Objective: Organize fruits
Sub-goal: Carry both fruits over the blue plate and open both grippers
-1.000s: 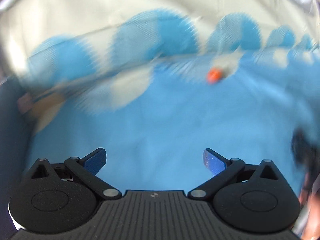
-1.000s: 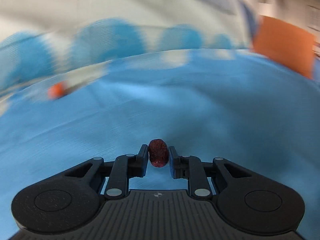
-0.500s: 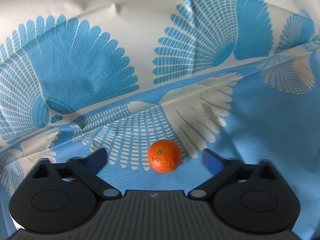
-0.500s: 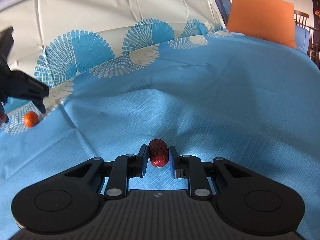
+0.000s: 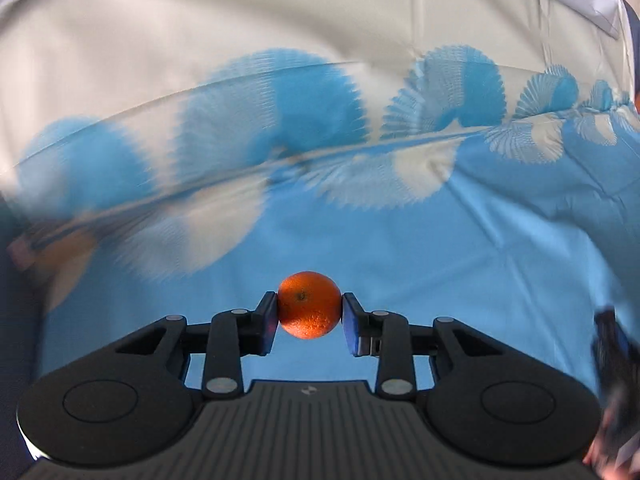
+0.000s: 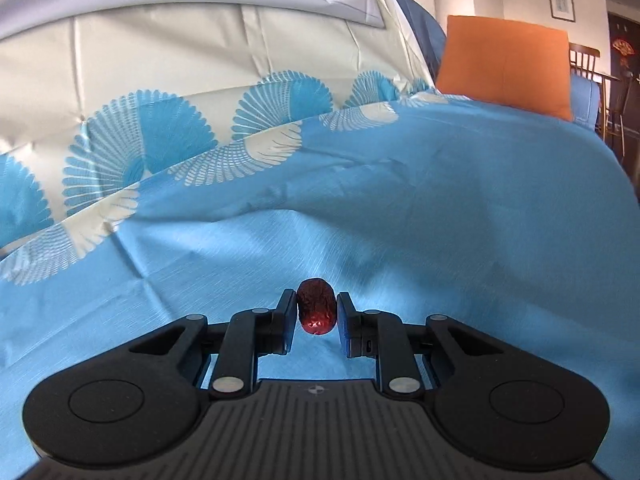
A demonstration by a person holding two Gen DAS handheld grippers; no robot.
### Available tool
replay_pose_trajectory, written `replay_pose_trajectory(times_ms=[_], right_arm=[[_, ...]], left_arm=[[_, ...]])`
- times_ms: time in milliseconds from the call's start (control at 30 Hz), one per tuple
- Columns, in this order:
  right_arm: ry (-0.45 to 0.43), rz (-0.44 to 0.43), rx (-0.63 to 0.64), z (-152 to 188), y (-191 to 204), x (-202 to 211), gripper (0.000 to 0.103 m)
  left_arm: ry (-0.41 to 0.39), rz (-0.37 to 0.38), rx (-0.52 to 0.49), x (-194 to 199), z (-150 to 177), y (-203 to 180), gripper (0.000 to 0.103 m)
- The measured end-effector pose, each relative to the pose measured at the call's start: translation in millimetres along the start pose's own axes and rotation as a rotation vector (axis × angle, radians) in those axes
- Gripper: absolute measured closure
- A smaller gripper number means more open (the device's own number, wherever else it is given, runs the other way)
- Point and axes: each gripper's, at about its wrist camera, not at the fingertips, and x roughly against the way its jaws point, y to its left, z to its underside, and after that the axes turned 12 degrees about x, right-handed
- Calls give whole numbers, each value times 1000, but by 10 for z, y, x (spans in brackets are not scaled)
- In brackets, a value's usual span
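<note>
My left gripper is shut on a small orange and holds it above the blue cloth. My right gripper is shut on a dark red wrinkled date, held just above the same blue cloth. The left wrist view is blurred by motion. No bowl or basket shows in either view.
The cloth has a cream band with blue fan patterns rising at the back. An orange cushion stands at the back right, with a wooden chair behind it. A blurred dark object sits at the left view's right edge.
My left gripper has shut on the orange that lay between its open fingers and lifted it off the cloth. My right gripper still holds the date and has shifted a little.
</note>
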Motion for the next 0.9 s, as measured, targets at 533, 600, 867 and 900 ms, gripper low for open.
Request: replay_pose_trajectory(times_ms=[533, 600, 867, 900], right_arm=[[9, -534, 263, -89, -316, 3021, 81], [-7, -602, 296, -47, -275, 3360, 81], [-60, -773, 425, 249, -115, 4363, 81], [-65, -785, 439, 292, -109, 4445, 81]], left_arm=[[-70, -206, 222, 2720, 1860, 2032, 66], [-102, -212, 225, 2962, 2030, 2078, 66], [-173, -146, 255, 3604, 2555, 2081, 66], [-182, -143, 258, 3652, 2606, 2071, 66]])
